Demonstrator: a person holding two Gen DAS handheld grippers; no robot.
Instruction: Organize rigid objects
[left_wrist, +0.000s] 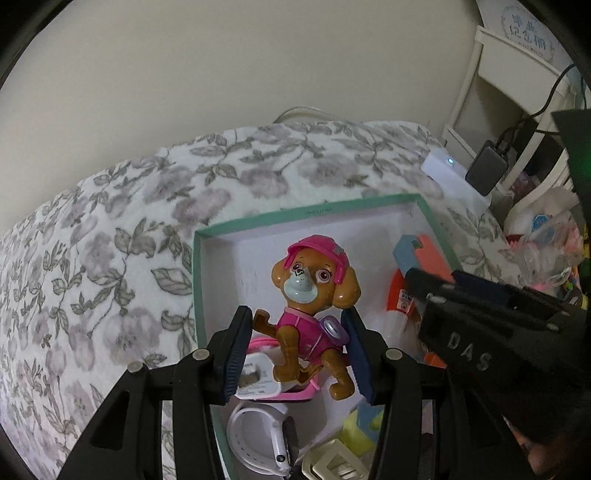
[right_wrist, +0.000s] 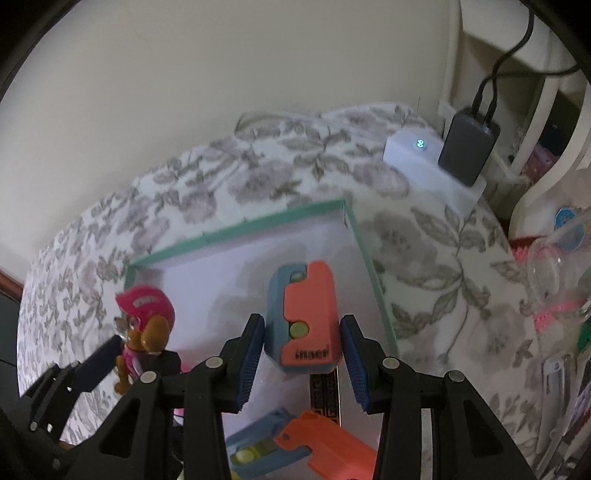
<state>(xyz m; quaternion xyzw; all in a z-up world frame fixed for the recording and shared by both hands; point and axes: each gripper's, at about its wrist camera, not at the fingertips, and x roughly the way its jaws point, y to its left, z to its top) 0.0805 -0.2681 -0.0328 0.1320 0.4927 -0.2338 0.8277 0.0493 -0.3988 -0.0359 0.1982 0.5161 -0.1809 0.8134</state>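
Note:
My left gripper (left_wrist: 295, 319) is shut on a brown toy dog (left_wrist: 314, 291) with a pink helmet, held upright over the white box with a green rim (left_wrist: 306, 212). In the right wrist view my right gripper (right_wrist: 302, 325) is shut on an orange and blue toy (right_wrist: 304, 317), also above the box (right_wrist: 240, 227). The two grippers hang side by side: the right gripper (left_wrist: 439, 277) shows at the right of the left wrist view, the left gripper (right_wrist: 135, 354) with the dog (right_wrist: 147, 325) at the lower left of the right wrist view.
In the box lie a white watch (left_wrist: 258, 439), a pink card holder (left_wrist: 258, 386), a yellow and blue block (left_wrist: 362, 424), a cream clip (left_wrist: 332, 467) and a second orange and blue toy (right_wrist: 288, 446). The box rests on a floral bedspread (left_wrist: 110, 258). A white device (right_wrist: 413, 151), a dark power bank (right_wrist: 467, 147) and cluttered shelves stand to the right.

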